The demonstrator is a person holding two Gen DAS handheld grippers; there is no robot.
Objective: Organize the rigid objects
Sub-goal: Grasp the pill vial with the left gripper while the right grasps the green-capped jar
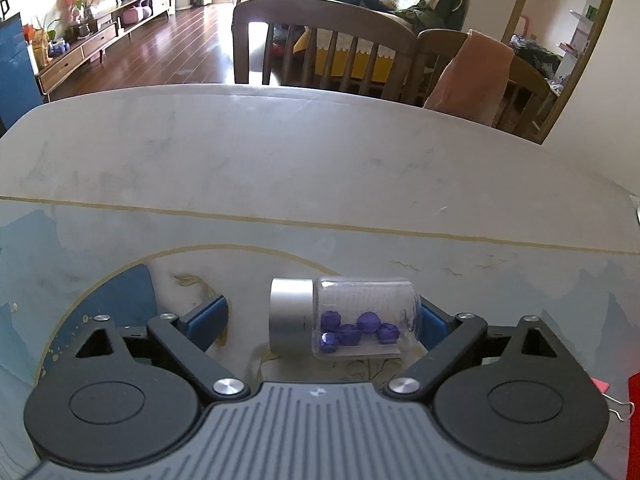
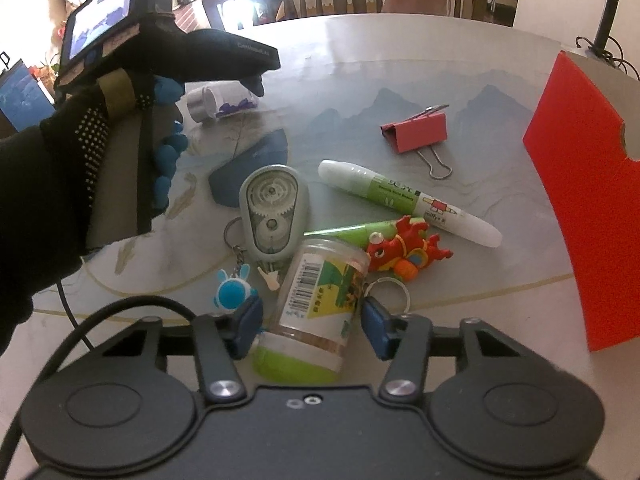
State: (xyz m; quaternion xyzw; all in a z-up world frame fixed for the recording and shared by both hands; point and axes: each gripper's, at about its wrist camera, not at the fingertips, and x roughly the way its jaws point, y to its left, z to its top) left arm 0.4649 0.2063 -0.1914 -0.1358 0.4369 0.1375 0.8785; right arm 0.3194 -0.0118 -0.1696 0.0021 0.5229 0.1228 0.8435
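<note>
Early stage: left claw (image 1: 322, 322) apart around bead jar (image 1: 344, 318), right claw (image 2: 310, 326) apart, straddling green-lid canister (image 2: 316, 300); clip (image 2: 416, 132), marker (image 2: 408, 200), toys unsorted on table (image 2: 400, 60)

On the tabletop (image 2: 360, 92), the jar (image 2: 316, 300) lies before the tape dispenser (image 2: 272, 208), the binder clip (image 2: 416, 132) behind the marker (image 2: 408, 200).

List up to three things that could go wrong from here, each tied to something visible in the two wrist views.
1. The small jar lies on its side, nearer one pad of the left hand-held gripper; it may roll or skew.
2. The green-lidded tub leans on the red dragon toy; lifting it could disturb the toy.
</note>
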